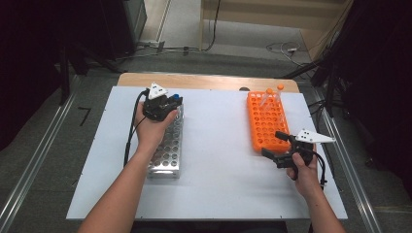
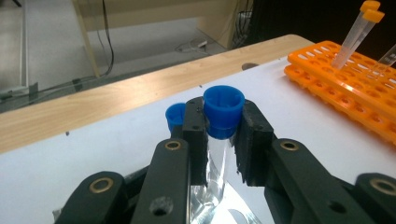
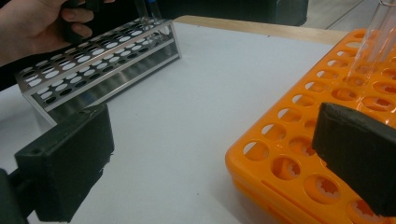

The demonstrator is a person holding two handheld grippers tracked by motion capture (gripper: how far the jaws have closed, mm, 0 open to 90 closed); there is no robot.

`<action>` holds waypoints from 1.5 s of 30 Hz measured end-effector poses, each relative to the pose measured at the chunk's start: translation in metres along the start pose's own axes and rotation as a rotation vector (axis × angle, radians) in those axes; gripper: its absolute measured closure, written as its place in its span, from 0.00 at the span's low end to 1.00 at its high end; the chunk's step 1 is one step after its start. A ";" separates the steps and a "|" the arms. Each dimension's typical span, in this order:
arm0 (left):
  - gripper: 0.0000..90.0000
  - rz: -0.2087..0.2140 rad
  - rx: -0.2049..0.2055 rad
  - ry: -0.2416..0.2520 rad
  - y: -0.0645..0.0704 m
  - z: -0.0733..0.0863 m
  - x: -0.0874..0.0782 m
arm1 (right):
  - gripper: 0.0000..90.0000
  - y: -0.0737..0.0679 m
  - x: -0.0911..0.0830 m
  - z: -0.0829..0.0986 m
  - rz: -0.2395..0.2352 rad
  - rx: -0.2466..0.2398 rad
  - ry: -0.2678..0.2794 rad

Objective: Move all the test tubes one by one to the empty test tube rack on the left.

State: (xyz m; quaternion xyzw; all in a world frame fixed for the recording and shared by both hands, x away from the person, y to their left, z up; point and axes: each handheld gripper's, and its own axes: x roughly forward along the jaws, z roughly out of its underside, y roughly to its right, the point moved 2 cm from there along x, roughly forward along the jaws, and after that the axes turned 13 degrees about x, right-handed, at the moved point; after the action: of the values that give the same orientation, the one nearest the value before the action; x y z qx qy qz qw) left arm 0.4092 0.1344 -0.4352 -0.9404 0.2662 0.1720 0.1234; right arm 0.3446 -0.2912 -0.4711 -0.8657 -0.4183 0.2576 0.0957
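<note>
Left gripper (image 2: 219, 140) is clamping a clear blue-capped tube (image 2: 223, 112) above the perforated steel rack (image 1: 167, 145); tilting could jam it. Right gripper (image 3: 224, 154) is idling wide open, empty.

White table (image 1: 218, 160) with a wooden far edge; beyond it, grey floor with loose cables (image 1: 284, 47).

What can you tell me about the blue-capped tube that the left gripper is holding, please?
The blue-capped tube is a clear plastic test tube with a round blue cap. It stands roughly upright, clamped just below the cap between the black jaws of the left gripper, which touch it on both sides. Its lower end reaches down toward the metal rack at the rack's far end. A second blue cap sits just behind it.
</note>
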 end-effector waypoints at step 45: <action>0.12 0.183 -0.119 0.106 0.041 0.014 -0.071 | 0.00 0.028 -0.001 -0.019 0.147 0.045 0.043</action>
State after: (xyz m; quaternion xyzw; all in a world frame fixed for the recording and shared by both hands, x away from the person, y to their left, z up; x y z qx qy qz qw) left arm 0.3266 0.1377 -0.4258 -0.9256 0.3466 0.1480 0.0367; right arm 0.3729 -0.3088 -0.4654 -0.8972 -0.3454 0.2545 0.1048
